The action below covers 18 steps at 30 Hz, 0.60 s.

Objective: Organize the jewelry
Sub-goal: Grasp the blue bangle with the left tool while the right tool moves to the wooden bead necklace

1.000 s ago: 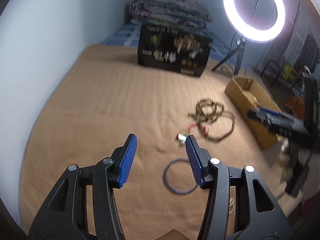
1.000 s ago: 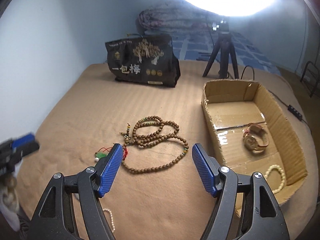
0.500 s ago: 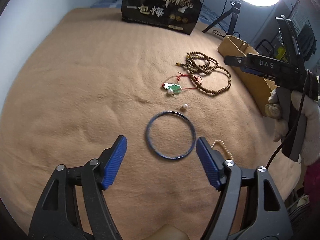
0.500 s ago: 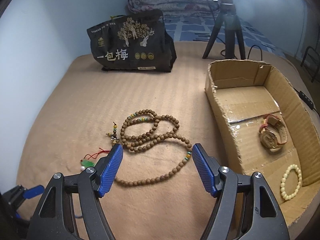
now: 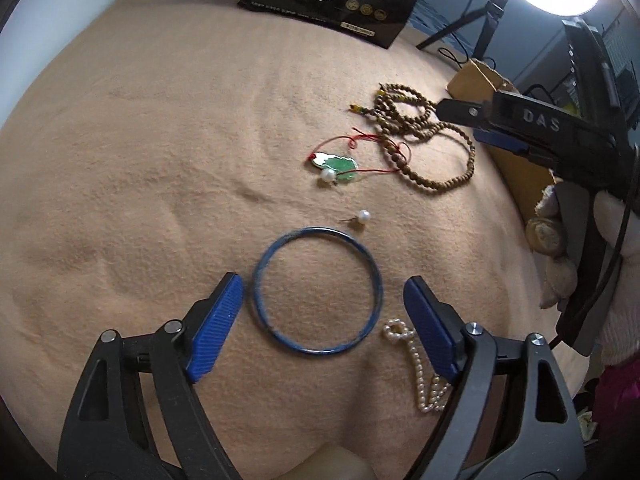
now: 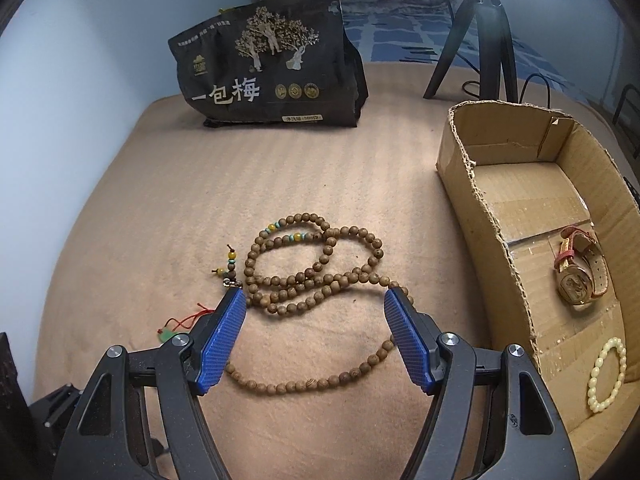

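A blue bangle [image 5: 316, 231] lies flat on the tan blanket [image 5: 160, 160]. My left gripper [image 5: 322, 282] hovers over it with its jaws opening; the bangle sits between the blue pads, which do not touch it. A pearl strand [image 5: 416, 364] lies by the right pad, and a pearl earring [image 5: 363, 215] lies just beyond the bangle. Farther off are a green pendant on red cord [image 5: 338, 164] and a wooden bead necklace [image 6: 352, 232]. My right gripper [image 6: 315, 292] stands open above the necklace's loops, holding nothing.
A cardboard box [image 6: 480, 208] at the right holds a watch [image 6: 576, 276] and a cream bead bracelet [image 6: 608, 376]. A black printed bag [image 6: 264, 72] stands at the back, a tripod [image 6: 480, 40] beside it. A gloved hand [image 5: 560, 248] holds the right gripper.
My left gripper has come down over the blue bangle and its jaws have widened around it. My right gripper has sunk closer to the wooden bead necklace, jaws unchanged.
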### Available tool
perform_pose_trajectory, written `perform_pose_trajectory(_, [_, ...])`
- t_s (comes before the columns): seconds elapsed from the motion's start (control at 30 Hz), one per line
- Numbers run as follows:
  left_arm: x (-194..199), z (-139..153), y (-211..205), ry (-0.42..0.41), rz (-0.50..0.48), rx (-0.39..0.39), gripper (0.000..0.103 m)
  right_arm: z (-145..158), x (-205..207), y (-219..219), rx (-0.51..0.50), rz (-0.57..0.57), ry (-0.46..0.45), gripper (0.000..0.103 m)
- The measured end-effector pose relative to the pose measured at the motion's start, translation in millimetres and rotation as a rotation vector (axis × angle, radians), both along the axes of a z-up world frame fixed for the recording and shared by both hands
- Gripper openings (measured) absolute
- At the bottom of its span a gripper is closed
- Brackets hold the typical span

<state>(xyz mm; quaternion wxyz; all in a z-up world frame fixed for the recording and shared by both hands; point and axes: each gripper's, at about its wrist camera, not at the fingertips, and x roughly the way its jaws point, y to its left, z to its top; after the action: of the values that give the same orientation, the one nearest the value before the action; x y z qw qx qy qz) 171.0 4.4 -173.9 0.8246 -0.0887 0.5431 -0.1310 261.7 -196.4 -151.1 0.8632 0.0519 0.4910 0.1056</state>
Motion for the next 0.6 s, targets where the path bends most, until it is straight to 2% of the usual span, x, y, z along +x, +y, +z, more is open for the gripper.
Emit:
perform_pose_trajectory(0.23, [-3.5, -5.0, -25.4, -0.042, -0.048, 0.156, 0.085, -5.9, 3.4, 1.3, -0.018, 0.015, 0.016, 0.071])
perform_pose_trajectory(0.43, [-1.2, -7.2, -23.5, -0.055, -0.024, 0.183, 0.085, -12.5, 9.8, 6.6, -0.026, 0.029, 0.031, 0.071])
perform_pose_trajectory(0.6, [-0.3, -8.1, -22.9, -0.066, -0.021, 0.203, 0.077, -25.7, 19.9, 12.6, -0.060, 0.023, 0.057, 0.071])
